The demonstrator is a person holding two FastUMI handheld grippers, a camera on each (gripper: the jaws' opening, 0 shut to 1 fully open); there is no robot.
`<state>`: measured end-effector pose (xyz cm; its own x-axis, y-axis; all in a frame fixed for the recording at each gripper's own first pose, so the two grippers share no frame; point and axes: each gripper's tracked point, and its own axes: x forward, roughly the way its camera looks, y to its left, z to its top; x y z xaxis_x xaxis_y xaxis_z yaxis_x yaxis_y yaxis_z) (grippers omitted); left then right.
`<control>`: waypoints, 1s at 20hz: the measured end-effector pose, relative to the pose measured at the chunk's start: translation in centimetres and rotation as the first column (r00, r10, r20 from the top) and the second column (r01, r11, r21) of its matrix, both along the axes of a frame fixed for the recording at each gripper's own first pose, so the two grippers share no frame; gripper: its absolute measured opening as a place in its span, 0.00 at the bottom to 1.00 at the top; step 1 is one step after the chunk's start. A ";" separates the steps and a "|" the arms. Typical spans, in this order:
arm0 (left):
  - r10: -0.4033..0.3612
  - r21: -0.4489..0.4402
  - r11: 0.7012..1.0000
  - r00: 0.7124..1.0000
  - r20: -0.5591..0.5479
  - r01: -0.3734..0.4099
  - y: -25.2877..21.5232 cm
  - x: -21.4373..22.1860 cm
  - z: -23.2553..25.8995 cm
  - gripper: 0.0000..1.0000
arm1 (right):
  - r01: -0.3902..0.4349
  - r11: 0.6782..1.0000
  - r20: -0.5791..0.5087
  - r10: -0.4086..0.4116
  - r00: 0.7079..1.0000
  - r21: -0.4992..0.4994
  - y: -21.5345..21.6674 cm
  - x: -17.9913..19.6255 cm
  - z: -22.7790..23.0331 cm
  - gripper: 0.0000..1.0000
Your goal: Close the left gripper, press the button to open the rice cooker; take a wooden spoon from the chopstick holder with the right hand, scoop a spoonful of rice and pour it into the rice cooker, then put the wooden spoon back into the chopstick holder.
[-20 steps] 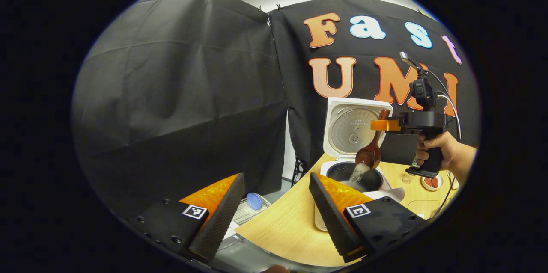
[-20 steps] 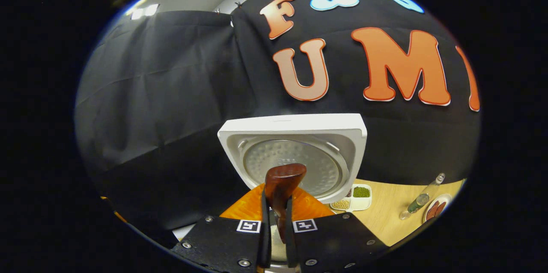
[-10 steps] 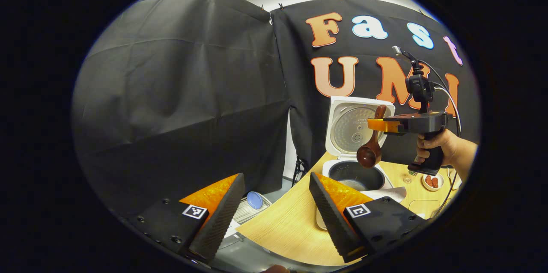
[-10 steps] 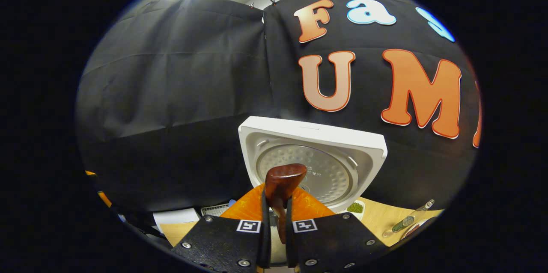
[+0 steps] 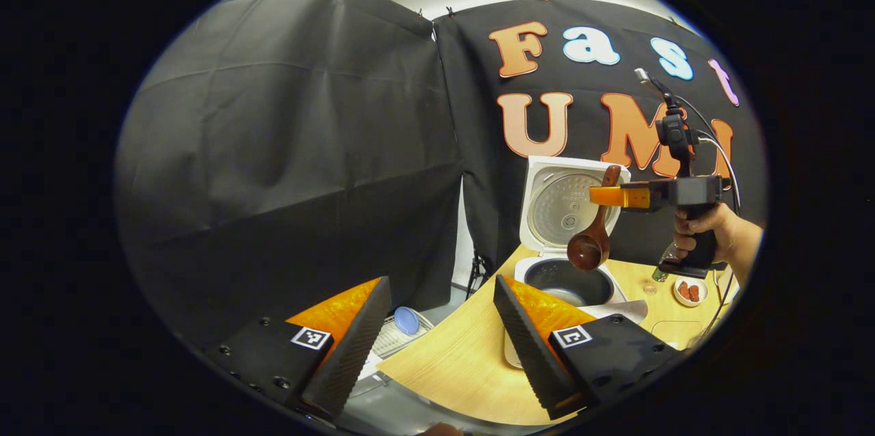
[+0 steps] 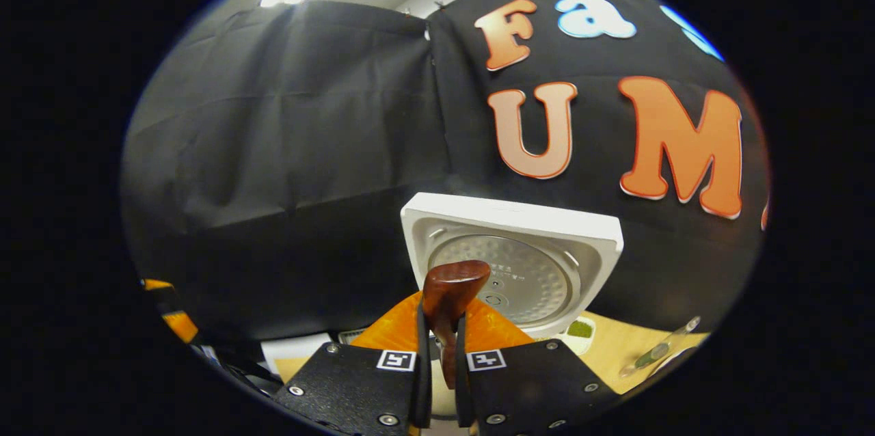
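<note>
the right gripper (image 6: 437, 381) was clamped on the brown wooden spoon (image 5: 592, 244), hanging bowl-down above the open white rice cooker (image 5: 567, 279); the left gripper (image 5: 437, 333) gaped empty. on the way to the holder, the long spoon could catch the raised lid.

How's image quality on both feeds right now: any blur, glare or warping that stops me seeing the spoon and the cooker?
Left gripper view: sharp, evenly lit; wooden spoon and rice cooker read clearly, though small and bent by the fisheye near the edge. Right gripper view: the spoon's handle is very close and slightly soft; ceiling light glares at top left; the cooker lid is crisp, its straight edges bowed by the lens.
</note>
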<state>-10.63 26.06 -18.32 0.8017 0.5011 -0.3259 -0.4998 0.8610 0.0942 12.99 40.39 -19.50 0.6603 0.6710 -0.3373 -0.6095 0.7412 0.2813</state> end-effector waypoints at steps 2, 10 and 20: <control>-0.005 -0.010 1.000 1.000 0.008 0.005 -0.4 -0.1 0.0 1.00 | 0.046 0.997 -0.059 -0.043 0.997 0.063 -2.4 0.2 0.7 0.13; -0.096 -0.006 0.995 0.995 0.017 0.096 -5.2 1.6 1.0 0.99 | 0.222 0.967 -0.128 -0.207 0.970 0.121 -14.2 -1.6 1.6 0.13; -0.241 -0.032 0.970 0.971 0.002 0.241 -14.3 4.2 1.2 0.98 | 0.435 0.893 -0.221 -0.404 0.888 0.113 -30.5 -6.8 -0.3 0.18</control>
